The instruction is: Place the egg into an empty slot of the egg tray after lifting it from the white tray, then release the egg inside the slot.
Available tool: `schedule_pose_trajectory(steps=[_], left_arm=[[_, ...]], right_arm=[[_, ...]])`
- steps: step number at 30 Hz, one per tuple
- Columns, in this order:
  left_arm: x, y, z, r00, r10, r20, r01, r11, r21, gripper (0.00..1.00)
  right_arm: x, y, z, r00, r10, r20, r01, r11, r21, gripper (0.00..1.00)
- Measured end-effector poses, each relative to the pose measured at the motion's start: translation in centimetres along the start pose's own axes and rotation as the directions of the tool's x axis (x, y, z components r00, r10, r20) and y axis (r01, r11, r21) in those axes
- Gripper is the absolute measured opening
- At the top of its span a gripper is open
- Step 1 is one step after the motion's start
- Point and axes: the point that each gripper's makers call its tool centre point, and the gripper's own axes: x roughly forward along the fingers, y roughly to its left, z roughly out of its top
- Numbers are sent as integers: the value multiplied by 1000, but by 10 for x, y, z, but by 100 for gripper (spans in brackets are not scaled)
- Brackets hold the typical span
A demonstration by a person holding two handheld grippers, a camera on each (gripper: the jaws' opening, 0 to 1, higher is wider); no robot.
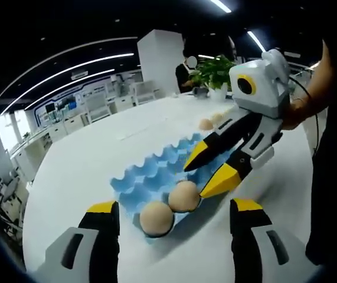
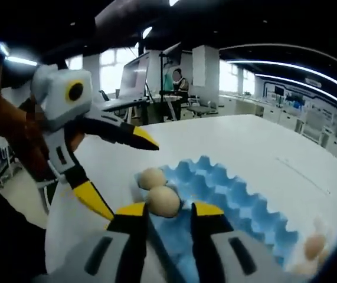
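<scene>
A blue egg tray [image 1: 150,174] [image 2: 239,197] lies on the white table. Two eggs sit in its nearest corner slots: one [image 1: 156,218] [image 2: 151,177] at the very corner, the other [image 1: 184,196] [image 2: 163,200] beside it. My right gripper [image 1: 193,181] [image 2: 169,207] reaches in over the tray, open, its yellow tips on either side of the second egg, which rests in its slot; the lower tip sits right at the egg's side. My left gripper [image 1: 174,205] [image 2: 136,183] hovers beside the tray corner, wide open and empty.
More eggs [image 1: 206,124] [image 2: 314,246] lie beyond the tray's far end; the white tray under them is hard to make out. A potted plant [image 1: 215,73] stands at the back. A person's arm [image 1: 310,94] holds the right gripper. Most tray slots hold nothing.
</scene>
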Motion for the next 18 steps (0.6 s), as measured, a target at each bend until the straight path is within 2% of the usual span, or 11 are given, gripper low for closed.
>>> schedule_pose_trajectory(steps=[6,11,14,17,18], left_arm=[[2,-1,1,1000,-6,1,6,1000,-2,75],[3,-2,4,1000,-8,9,8,1000,0,76],[3,-2,4,1000,-9,10,9,1000,1,76],[4,-2,3,1000,-13,8,13,1000,1,75],[4,-2,4,1000,-13,9,13,1000,2,75]], right_arm=[[-23,-16,-4,997,-73,20,72,996,49,28],[-47,-34,-10,988,-152,38,147,984,100,28],[-63,-44,-19,979,-202,25,198,974,108,28],[-84,-57,-28,964,-263,20,258,956,138,27],[-94,-63,-32,954,-298,12,293,945,142,27]])
